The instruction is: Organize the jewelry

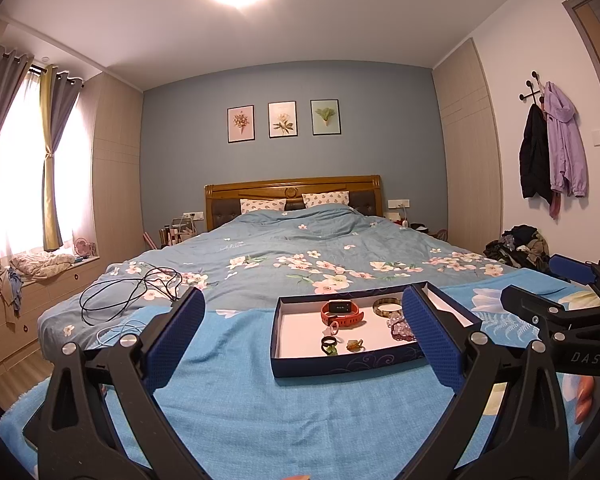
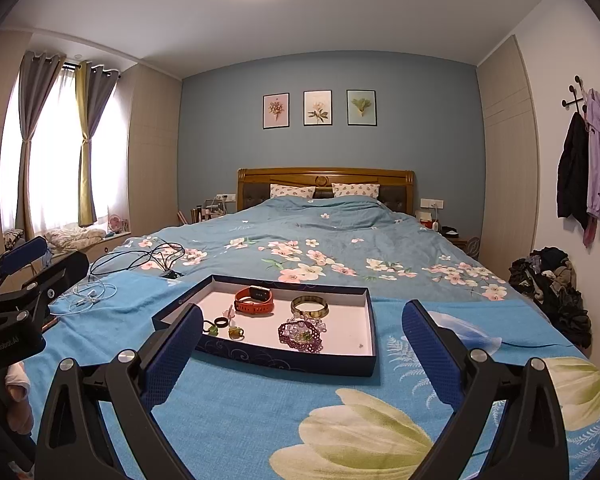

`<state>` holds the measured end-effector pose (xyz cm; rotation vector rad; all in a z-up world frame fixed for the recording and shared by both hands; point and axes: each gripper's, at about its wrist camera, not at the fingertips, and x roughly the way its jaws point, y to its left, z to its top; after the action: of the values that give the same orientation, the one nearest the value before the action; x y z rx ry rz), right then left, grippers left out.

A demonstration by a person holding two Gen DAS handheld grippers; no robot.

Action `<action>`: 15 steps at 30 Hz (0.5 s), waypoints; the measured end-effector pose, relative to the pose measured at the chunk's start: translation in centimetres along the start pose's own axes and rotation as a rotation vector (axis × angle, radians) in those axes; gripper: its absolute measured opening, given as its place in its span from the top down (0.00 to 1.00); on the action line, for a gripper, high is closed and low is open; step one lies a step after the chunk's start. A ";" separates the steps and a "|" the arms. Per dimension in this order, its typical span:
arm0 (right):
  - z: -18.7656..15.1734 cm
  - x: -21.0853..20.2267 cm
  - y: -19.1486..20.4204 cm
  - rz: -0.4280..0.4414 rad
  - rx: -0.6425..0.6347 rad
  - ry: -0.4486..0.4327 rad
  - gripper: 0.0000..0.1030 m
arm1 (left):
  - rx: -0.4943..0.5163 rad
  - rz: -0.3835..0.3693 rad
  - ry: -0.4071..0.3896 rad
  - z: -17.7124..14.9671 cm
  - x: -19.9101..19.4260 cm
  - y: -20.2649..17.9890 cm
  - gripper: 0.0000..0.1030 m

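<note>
Fingers point(image 2: 172, 344) wide apart, nothing held.

A shallow dark-blue cardboard tray point(image 2: 284, 360) lies on a light-blue flowered blanket point(image 2: 240, 412) at the near end of the bed. In it, an orange-strapped smartwatch point(image 2: 254, 300) sits far left, a round greenish bangle point(image 2: 309, 307) to its right, a purple beaded bracelet point(image 2: 300, 336) nearer, and a small black ring point(image 2: 220, 322) near left. Tangled black cables point(image 2: 140, 258) lie far left of the tray.

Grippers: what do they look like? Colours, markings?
Both alike: black plastic frames with silver pivot bolts and blue textured pads on each claw, left claw, right claw. White lettering: "DAS" on the right body, "GenRobot.AI" on the left. Bare hands, no sleeves visible.
</note>
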<state>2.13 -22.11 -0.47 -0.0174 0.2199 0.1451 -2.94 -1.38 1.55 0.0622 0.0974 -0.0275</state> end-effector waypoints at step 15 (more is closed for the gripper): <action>0.0 0.0 0.0 -0.001 -0.002 -0.001 0.07 | 0.000 -0.003 0.002 -0.2 0.0 0.0 0.06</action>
<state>2.14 -22.07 -0.47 -0.0194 0.2186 0.1447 -3.00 -1.41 1.39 0.0619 0.0996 -0.0301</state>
